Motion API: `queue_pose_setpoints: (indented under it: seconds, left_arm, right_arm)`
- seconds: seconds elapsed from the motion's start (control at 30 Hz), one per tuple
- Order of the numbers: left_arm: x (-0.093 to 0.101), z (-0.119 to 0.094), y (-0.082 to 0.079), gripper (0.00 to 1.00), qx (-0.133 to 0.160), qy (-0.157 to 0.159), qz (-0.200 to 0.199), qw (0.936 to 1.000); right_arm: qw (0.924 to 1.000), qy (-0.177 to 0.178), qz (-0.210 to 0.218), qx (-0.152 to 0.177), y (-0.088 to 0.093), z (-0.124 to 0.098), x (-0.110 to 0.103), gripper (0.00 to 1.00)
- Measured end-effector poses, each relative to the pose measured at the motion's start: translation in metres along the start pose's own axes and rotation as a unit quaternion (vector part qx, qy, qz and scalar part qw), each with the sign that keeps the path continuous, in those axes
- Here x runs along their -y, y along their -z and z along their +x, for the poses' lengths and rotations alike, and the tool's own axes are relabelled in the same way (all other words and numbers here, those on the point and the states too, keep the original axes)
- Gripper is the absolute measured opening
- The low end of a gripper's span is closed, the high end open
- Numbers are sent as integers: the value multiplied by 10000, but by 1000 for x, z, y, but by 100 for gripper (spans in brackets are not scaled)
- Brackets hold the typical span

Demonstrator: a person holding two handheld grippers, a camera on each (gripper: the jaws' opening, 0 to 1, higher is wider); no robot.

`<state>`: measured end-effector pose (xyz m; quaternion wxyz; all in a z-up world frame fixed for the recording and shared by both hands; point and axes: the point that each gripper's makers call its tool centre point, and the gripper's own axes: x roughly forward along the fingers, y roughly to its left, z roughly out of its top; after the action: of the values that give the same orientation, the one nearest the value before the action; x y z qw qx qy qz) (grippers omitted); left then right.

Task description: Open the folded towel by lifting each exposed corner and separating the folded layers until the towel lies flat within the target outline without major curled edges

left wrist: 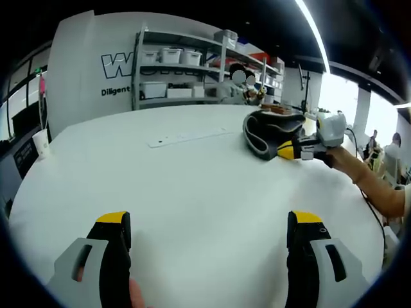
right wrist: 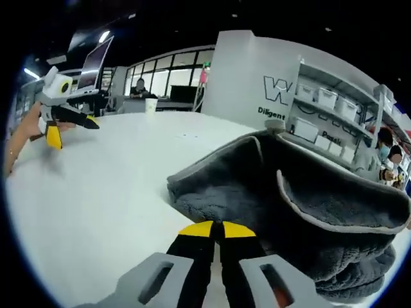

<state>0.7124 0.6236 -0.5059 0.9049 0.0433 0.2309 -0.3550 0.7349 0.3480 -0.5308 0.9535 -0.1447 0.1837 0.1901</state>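
- Right gripper (right wrist: 216,226), nearest in the right gripper view: jaws clenched, yellow tips pressed together at the near hem of the towel (right wrist: 302,218). Whether a layer of cloth is pinched between them cannot be told; the tips meet just at the fabric's edge.
- Towel, just ahead of and to the right of those jaws: dark grey pile with a pale bound hem, heaped in a loose, bulging fold on the white tabletop (right wrist: 109,186), one hem standing up as a curled ridge. No target outline can be made out around it.
- Left gripper (left wrist: 209,228), nearest in the left gripper view: jaws released and spread wide over bare tabletop, the towel (left wrist: 266,131) well apart, far ahead and to the right.
- Risks, as judged:
  - a lift from this hem may drag the whole heap instead of peeling one layer, since nothing pins the far side;
  - two layers caught together would keep the fold closed;
  - the upright hem may roll under and leave a curled edge.
- Shelving with bins (left wrist: 192,64), farthest beyond the tabletop.
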Motion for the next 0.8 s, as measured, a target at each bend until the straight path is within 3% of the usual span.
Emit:
queue_pose_setpoints:
  seconds: [0.43,0.8]
  left_arm:
    - [-4,2,1,99,-57,-12,-26,10000]
    - [-4,1,2,99,-87,-28,-19,10000]
  right_arm:
    - [9999,13,-154,-3,-3,2,-6,0]
    - [9996,-240,-140,81,-8,4,-23,0]
